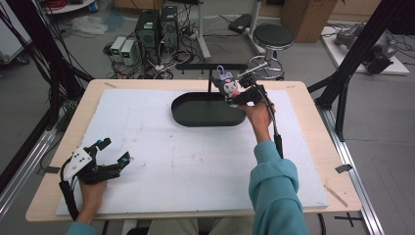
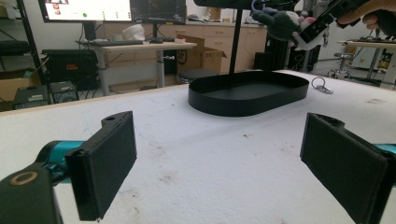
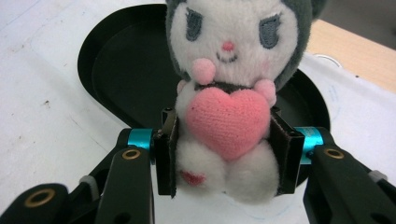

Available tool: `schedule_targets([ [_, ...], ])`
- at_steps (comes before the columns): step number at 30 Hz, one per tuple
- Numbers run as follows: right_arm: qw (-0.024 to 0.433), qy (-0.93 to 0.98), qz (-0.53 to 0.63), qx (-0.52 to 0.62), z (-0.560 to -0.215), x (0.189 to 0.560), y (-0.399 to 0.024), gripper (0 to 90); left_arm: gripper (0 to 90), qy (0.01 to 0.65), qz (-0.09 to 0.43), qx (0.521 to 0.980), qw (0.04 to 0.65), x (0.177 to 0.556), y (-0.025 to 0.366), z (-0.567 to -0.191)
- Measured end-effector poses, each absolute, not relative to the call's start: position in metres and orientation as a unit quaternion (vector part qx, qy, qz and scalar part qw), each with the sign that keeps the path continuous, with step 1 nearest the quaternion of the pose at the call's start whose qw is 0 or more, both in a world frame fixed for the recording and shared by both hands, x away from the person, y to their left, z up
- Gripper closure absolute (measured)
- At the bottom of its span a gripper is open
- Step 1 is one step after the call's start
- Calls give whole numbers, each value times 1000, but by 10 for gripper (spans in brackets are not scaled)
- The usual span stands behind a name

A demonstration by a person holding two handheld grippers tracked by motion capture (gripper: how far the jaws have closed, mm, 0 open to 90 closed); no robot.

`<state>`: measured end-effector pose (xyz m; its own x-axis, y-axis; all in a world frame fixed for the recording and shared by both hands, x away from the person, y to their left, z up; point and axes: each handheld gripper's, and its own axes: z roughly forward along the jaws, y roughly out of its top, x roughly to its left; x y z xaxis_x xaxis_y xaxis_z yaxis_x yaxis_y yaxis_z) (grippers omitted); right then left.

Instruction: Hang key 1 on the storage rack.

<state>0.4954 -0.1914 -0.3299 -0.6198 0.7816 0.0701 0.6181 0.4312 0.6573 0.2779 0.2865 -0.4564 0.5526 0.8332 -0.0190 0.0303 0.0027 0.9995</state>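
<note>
A small plush toy [image 3: 229,107], white with a dark grey hood and a pink heart on its chest, is pinched at the waist between the pads of my right gripper [image 3: 226,151]. From above, that right gripper [image 1: 235,97] holds the plush toy [image 1: 227,86] in the air over the right end of the black oval tray [image 1: 208,109]. The left gripper view catches the plush toy [image 2: 285,22] high up, beyond the tray [image 2: 249,92]. Down at the near left of the table my left gripper [image 1: 111,149] rests with its jaws wide apart and nothing between its fingers [image 2: 106,161].
A white foam sheet [image 1: 171,156] covers the wooden table. A small metal ring [image 2: 321,85] lies on the sheet just right of the tray. Behind the table stand a black frame bar [image 1: 211,66], a round stool [image 1: 272,36] and computer boxes [image 1: 154,29] on the floor.
</note>
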Motion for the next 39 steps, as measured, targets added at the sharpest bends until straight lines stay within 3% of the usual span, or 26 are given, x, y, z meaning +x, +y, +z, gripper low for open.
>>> schedule_targets([
  [19, 125, 831, 342, 421, -347, 509, -180, 538, 110, 344, 324, 627, 619, 278, 287, -456],
  [25, 121, 830, 348, 419, -348, 511, -181, 501, 110, 345, 324, 627, 619, 278, 287, -456],
  [29, 124, 832, 347, 416, -347, 509, -180, 387, 110, 344, 325, 627, 619, 278, 286, -456],
  [33, 143, 821, 355, 423, -343, 507, -180, 142, 110, 344, 325, 627, 618, 278, 286, -456],
  [35, 152, 822, 354, 419, -340, 505, -181, 117, 109, 345, 324, 627, 619, 278, 286, -456],
  [38, 130, 817, 382, 412, -337, 502, -185, 87, 110, 344, 324, 627, 619, 278, 286, -456],
  [39, 133, 817, 382, 412, -335, 500, -185, 22, 110, 345, 324, 627, 618, 278, 286, -456],
])
